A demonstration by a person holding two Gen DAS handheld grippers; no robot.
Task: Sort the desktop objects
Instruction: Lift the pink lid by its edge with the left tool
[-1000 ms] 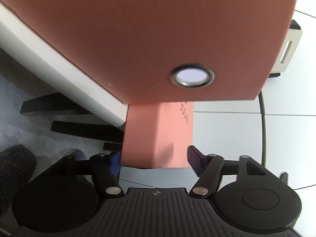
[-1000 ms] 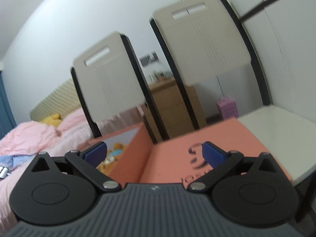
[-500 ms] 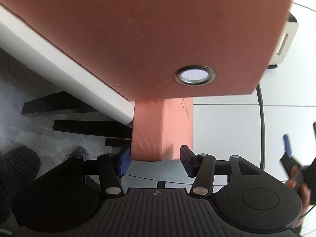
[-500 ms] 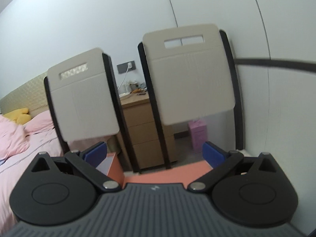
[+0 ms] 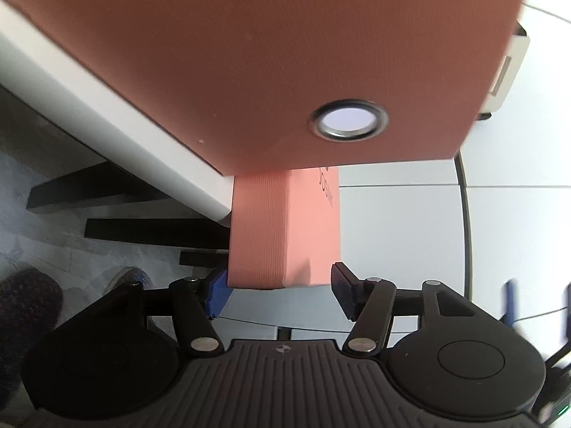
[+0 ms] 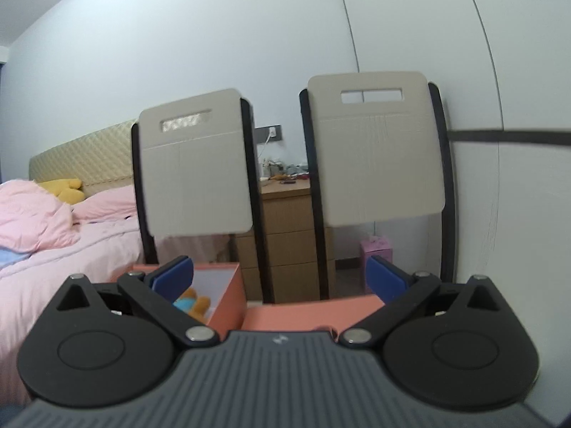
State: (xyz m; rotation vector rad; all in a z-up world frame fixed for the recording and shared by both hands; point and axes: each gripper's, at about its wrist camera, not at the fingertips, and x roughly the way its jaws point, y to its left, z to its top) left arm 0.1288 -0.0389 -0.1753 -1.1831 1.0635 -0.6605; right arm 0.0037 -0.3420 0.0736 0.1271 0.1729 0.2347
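The salmon box lid (image 5: 285, 235) stands between the left gripper (image 5: 280, 294)'s spread fingers, its left face at the left pad, a gap at the right; its long axis runs toward 12 o'clock, over the worktop (image 5: 399, 235) edge. The right gripper (image 6: 280, 278)'s fingers are apart, empty, above the open box (image 6: 228, 299) at 7 o'clock.

We find only one trace of lettering: dark characters on the side face of the salmon box lid (image 5: 310, 228), seen at a steep angle and too foreshortened to read.
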